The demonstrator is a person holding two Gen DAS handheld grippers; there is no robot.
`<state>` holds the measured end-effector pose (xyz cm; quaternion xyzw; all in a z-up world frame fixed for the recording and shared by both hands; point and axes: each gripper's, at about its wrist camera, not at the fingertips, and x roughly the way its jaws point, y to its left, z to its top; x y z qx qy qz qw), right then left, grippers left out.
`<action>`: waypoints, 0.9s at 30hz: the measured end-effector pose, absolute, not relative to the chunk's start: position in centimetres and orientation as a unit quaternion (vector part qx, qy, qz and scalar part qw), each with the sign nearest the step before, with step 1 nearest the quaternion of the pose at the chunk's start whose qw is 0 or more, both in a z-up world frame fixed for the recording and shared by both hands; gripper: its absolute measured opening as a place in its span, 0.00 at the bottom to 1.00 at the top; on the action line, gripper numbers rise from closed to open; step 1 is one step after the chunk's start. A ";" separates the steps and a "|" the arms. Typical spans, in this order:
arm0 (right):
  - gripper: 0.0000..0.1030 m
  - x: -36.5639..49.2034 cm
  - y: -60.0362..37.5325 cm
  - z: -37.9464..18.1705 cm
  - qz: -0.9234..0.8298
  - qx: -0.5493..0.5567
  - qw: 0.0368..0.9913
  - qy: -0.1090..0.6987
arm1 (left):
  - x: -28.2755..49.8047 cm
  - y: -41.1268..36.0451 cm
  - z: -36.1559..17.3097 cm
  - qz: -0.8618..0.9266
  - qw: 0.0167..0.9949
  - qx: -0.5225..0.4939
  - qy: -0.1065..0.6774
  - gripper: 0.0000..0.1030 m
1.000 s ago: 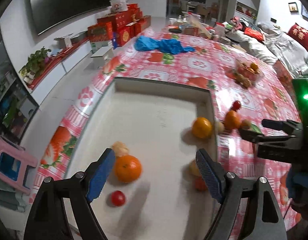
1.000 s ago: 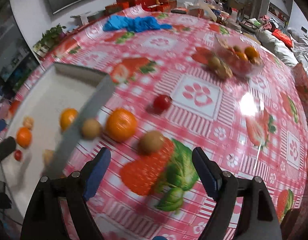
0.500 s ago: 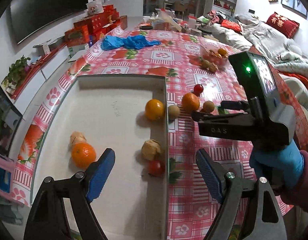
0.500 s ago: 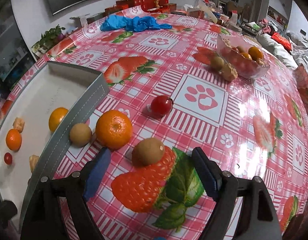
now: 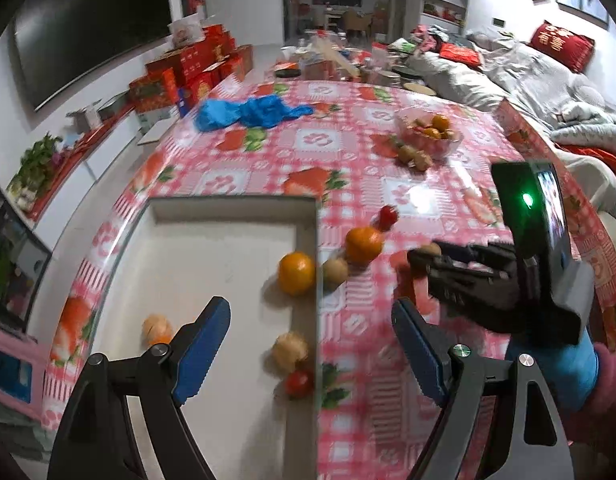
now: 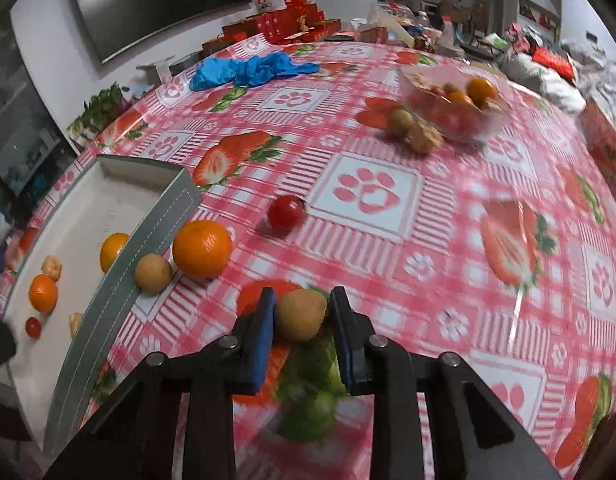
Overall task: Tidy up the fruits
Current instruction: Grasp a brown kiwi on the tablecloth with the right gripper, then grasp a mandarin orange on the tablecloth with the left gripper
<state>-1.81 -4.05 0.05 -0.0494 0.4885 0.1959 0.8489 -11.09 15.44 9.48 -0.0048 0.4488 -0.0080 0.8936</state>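
Note:
My right gripper point(image 6: 301, 314) is shut on a brown kiwi point(image 6: 301, 316) on the tablecloth; it shows as a black tool point(image 5: 463, 276) in the left wrist view. Beside it lie another kiwi point(image 6: 153, 273), an orange point(image 6: 202, 248) and a red tomato point(image 6: 286, 212), outside the grey tray point(image 6: 120, 276). The tray point(image 5: 308, 216) holds an orange point(image 5: 296, 273), a peeled fruit point(image 5: 290, 350), a tomato point(image 5: 299, 383) and another peeled fruit point(image 5: 158, 326). My left gripper point(image 5: 309, 350) is open and empty above the tray's right edge.
A clear bowl of fruit point(image 6: 451, 108) with two loose fruits point(image 6: 411, 128) beside it stands at the back right. Blue gloves point(image 6: 252, 70) lie at the far edge. Red boxes point(image 5: 188, 68) and a dark TV screen are behind the table.
My right gripper has moved forward and closed on the kiwi. My left gripper has shifted right, toward the tray's right wall.

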 end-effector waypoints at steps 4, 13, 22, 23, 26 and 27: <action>0.29 -3.4 -6.7 0.7 0.194 -0.021 0.851 0.488 | -9.0 13.3 9.2 -0.028 0.894 0.010 0.446 0.82; 0.29 -5.8 -11.3 1.0 0.175 0.026 0.853 0.491 | -3.6 9.1 4.9 -0.035 0.879 0.054 0.472 0.81; 0.29 -6.7 -13.0 0.5 0.168 0.044 0.853 0.492 | -1.8 7.9 1.6 -0.014 0.857 0.075 0.510 0.62; 0.29 -6.8 -13.0 0.5 0.169 0.043 0.853 0.491 | -1.6 8.1 1.5 -0.012 0.857 0.072 0.511 0.59; 0.29 -6.8 -13.0 0.4 0.170 0.043 0.854 0.491 | -1.3 8.6 1.5 -0.017 0.858 0.041 0.511 0.41; 0.29 -6.8 -13.0 0.4 0.170 0.044 0.854 0.491 | -1.3 8.6 1.4 -0.016 0.858 0.040 0.511 0.38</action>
